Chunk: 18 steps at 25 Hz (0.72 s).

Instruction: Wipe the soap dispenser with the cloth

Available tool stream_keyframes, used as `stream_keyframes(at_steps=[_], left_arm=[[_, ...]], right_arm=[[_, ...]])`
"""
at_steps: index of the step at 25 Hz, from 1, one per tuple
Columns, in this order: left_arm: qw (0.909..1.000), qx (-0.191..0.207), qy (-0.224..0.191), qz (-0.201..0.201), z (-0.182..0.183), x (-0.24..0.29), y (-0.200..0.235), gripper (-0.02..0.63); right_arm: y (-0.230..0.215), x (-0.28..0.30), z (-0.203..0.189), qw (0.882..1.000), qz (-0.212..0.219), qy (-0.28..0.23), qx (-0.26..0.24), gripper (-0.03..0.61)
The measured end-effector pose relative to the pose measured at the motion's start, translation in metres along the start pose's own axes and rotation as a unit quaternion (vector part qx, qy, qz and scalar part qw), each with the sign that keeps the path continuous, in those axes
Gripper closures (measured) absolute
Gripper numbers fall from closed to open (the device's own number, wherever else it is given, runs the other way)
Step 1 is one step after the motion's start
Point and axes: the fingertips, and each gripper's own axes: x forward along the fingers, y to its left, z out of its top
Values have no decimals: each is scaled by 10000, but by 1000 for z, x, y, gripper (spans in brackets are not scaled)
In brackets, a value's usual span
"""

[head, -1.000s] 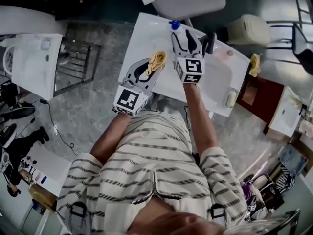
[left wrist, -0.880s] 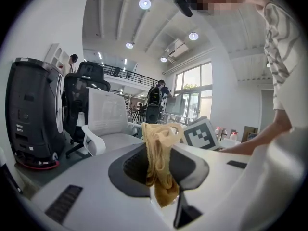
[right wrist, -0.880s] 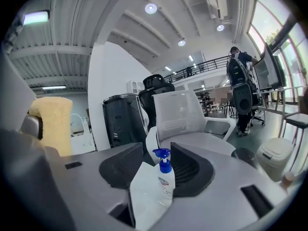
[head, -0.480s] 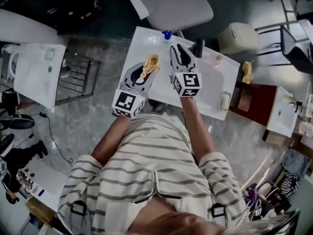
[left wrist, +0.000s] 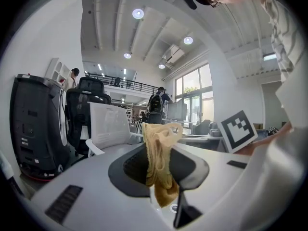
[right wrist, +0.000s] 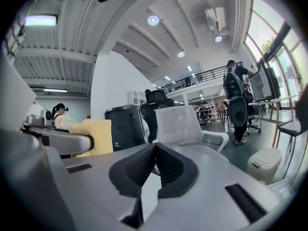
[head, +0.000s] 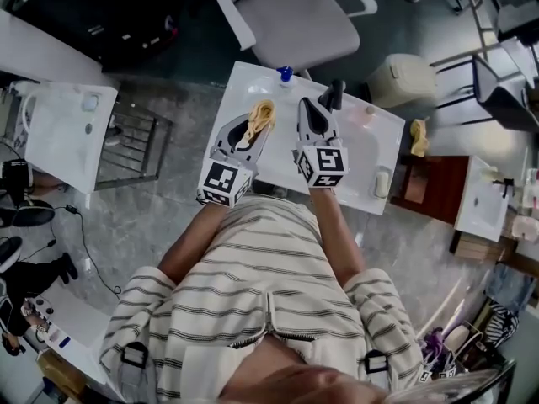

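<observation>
The soap dispenser (head: 285, 73), with its blue top, stands at the back edge of the white sink counter (head: 278, 154). My left gripper (head: 253, 126) is shut on a yellow cloth (head: 259, 116), which hangs bunched between its pads (left wrist: 161, 162). My right gripper (head: 311, 106) hovers beside it, just right of the dispenser and apart from it. Its jaws have just been closing and now meet with nothing between them (right wrist: 155, 147). In the right gripper view the cloth (right wrist: 92, 136) shows at the left.
A black tap (head: 336, 93) rises behind the right gripper. A grey office chair (head: 295, 15) and a beige bin (head: 402, 78) stand beyond the counter. A second yellow cloth (head: 418, 135) lies at its right end, above a wooden stool (head: 421, 179).
The right gripper's jaws went from wide open by the dispenser to shut and empty. Both grippers lifted and drew back from the dispenser; the left still holds the cloth.
</observation>
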Motion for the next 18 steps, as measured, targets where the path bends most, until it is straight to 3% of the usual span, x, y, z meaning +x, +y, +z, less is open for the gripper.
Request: stream_keyframes(at_steps=[8,18], left_arm=[[9997,-205,-99,58,10,0,-3,522],[9997,-32,-193,148,18,-3,-4,522]], right_arm=[[3,-23,8,10000,38,30,-52,586],[13,-38,29,9996,40,-209,-201,586]])
